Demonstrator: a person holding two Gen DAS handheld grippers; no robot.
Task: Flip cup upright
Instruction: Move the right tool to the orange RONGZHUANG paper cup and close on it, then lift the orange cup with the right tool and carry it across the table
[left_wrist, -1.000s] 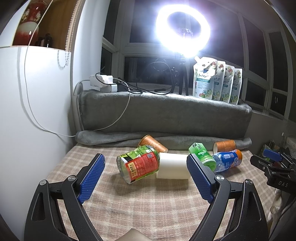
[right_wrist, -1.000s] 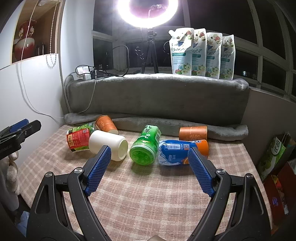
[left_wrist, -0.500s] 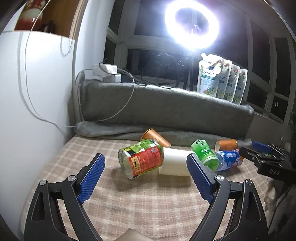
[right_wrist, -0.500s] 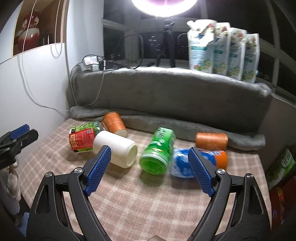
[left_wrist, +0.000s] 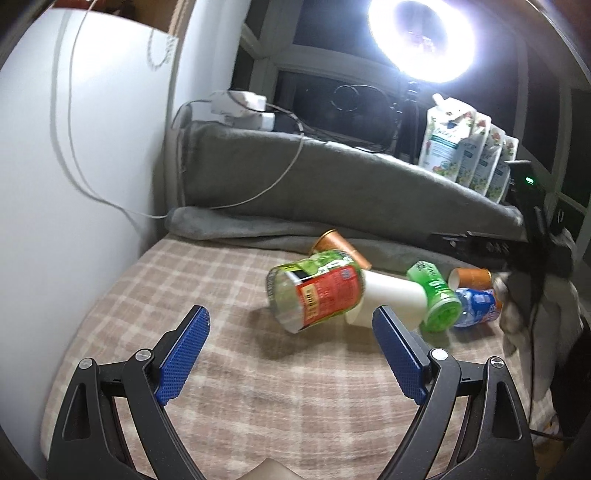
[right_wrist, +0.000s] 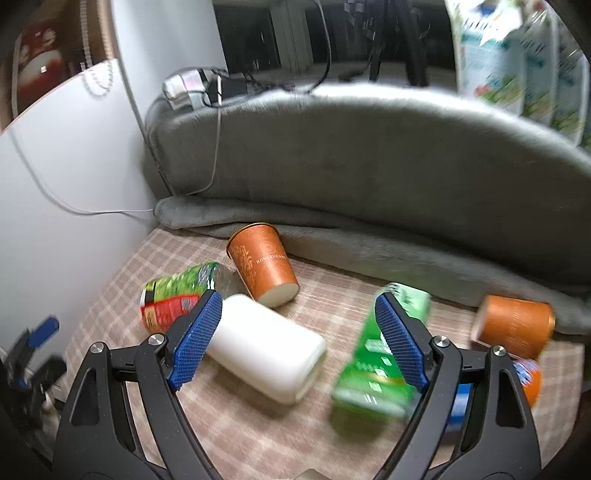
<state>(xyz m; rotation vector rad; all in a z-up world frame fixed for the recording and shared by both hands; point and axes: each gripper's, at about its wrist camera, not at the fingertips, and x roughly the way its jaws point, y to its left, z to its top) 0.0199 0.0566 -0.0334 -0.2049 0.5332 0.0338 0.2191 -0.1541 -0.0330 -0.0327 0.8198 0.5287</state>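
Note:
A white cup (right_wrist: 264, 350) lies on its side on the checked cloth, just ahead of my open, empty right gripper (right_wrist: 297, 343), whose left pad (right_wrist: 195, 338) is close to the cup. An orange paper cup (right_wrist: 262, 264) lies on its side behind it; a second orange cup (right_wrist: 515, 325) lies at the right. In the left wrist view the white cup (left_wrist: 391, 295) lies behind a red-and-green can (left_wrist: 317, 291). My left gripper (left_wrist: 291, 358) is open and empty, a short way before the can.
A green bottle (right_wrist: 384, 354) and a blue bottle (right_wrist: 528, 380) lie to the right of the white cup. A grey blanket roll (right_wrist: 332, 236) bounds the back. A white wall (left_wrist: 74, 166) stands on the left. Refill pouches (left_wrist: 465, 147) and a ring light (left_wrist: 421, 37) stand behind.
My right gripper has moved forward and down toward the white cup, which now looks much larger. My left gripper has swung left, so the objects sit further right in its view.

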